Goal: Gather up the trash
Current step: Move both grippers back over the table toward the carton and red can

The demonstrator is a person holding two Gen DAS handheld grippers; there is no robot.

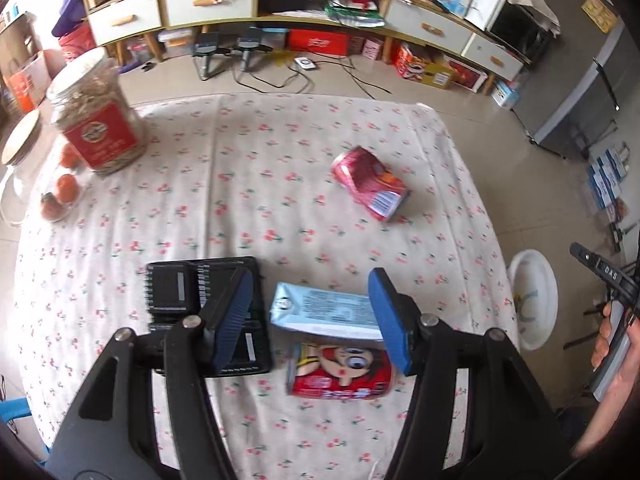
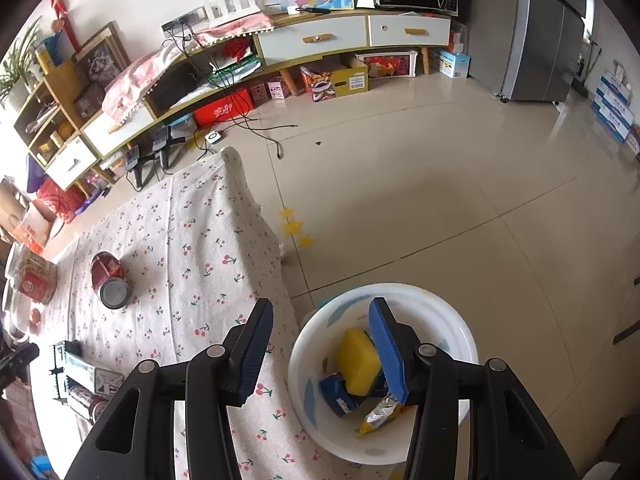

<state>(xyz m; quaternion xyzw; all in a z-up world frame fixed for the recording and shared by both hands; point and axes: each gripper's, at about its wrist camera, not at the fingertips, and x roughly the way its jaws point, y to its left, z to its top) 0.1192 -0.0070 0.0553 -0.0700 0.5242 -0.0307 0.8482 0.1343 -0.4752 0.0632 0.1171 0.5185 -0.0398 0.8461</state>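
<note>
Two claws in play here. Left claw (image 1: 310,316) hangs part open over the tabletop (image 1: 280,140), gripping nothing, with a pale blue carton (image 1: 324,310) lying between its pads and a red cartoon carton (image 1: 340,372) tucked just below. The blue carton's long axis runs across the gap from pad to pad (so the claw likely needs a turn before closing). A crushed pink can (image 1: 370,184) waits farther out, near the middle. Right claw (image 2: 320,348) is part open and empty above the white basin (image 2: 452,308) on the floor, where a yellow sponge (image 2: 358,362) and wrappers already lie. Left hand is clearly nearer the cartons.
</note>
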